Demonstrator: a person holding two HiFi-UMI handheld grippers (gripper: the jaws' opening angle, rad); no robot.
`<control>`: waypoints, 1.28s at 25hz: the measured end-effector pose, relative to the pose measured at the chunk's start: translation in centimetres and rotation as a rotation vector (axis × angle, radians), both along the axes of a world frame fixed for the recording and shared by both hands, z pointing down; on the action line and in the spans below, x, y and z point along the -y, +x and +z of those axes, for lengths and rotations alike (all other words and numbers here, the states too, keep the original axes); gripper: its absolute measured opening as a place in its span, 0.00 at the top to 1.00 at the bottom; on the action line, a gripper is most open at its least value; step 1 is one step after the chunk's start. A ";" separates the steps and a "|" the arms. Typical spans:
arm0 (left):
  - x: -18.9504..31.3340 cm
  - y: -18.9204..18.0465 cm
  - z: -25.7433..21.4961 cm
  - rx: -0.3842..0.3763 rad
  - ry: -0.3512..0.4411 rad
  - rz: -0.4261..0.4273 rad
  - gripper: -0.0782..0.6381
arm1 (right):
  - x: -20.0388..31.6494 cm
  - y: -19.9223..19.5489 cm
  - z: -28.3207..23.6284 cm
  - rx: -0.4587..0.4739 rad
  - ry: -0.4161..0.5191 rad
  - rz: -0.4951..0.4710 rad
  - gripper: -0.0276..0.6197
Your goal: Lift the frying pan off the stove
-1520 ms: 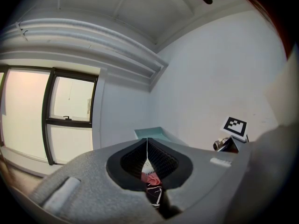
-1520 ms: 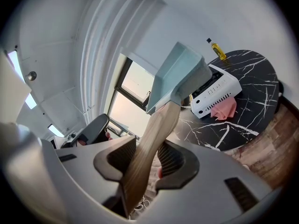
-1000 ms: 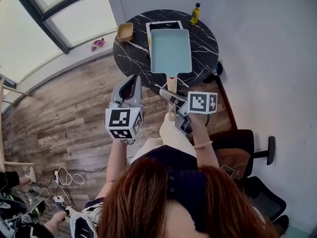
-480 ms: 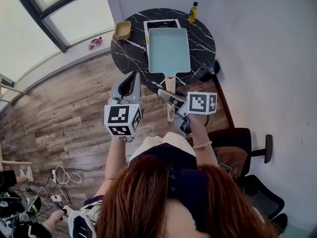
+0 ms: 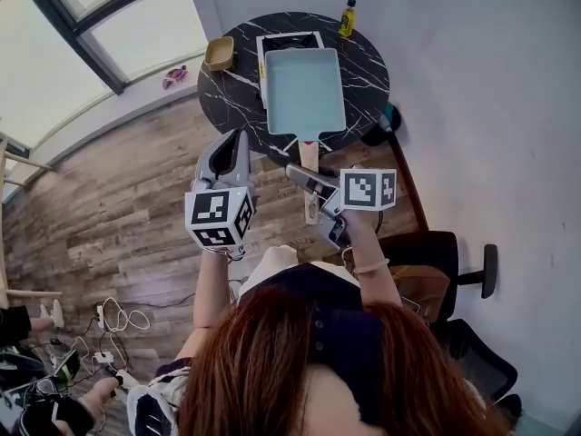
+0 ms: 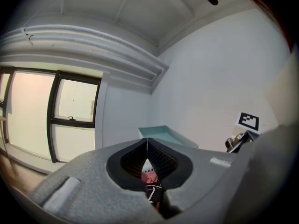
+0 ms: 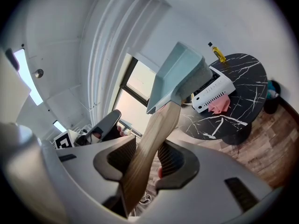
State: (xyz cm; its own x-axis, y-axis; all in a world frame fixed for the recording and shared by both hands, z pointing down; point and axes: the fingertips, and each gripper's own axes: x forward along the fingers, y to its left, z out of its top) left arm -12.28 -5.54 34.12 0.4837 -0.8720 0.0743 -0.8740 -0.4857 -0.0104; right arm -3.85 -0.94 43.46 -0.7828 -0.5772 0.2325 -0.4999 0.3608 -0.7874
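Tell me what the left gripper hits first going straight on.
Probably the frying pan: its corner shows just above the shut jaws of the left gripper. Depth is unclear; it may instead reach the wall.

Yellow bottle [image 5: 347,18] and a tan tray [image 5: 218,54] sit on the black marble bench [image 5: 368,71]. Cables [image 5: 116,320] lie on the wood floor [image 5: 118,207].

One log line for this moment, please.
right tool: shut on pan handle | frying pan: held above stove, not touching | left tool: shut, empty | stove: on marble table
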 end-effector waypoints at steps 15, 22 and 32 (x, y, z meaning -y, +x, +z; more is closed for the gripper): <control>-0.6 0.6 0.1 -0.001 -0.032 -0.024 0.87 | -1.3 0.5 -0.8 0.001 -0.025 -0.031 0.72; -5.1 2.2 -0.2 0.010 -0.012 -0.036 0.87 | -5.8 2.2 -1.2 0.015 -0.006 -0.043 0.72; -10.1 3.7 -0.1 0.018 0.006 -0.045 0.87 | -10.8 3.6 -1.0 0.027 0.010 -0.062 0.72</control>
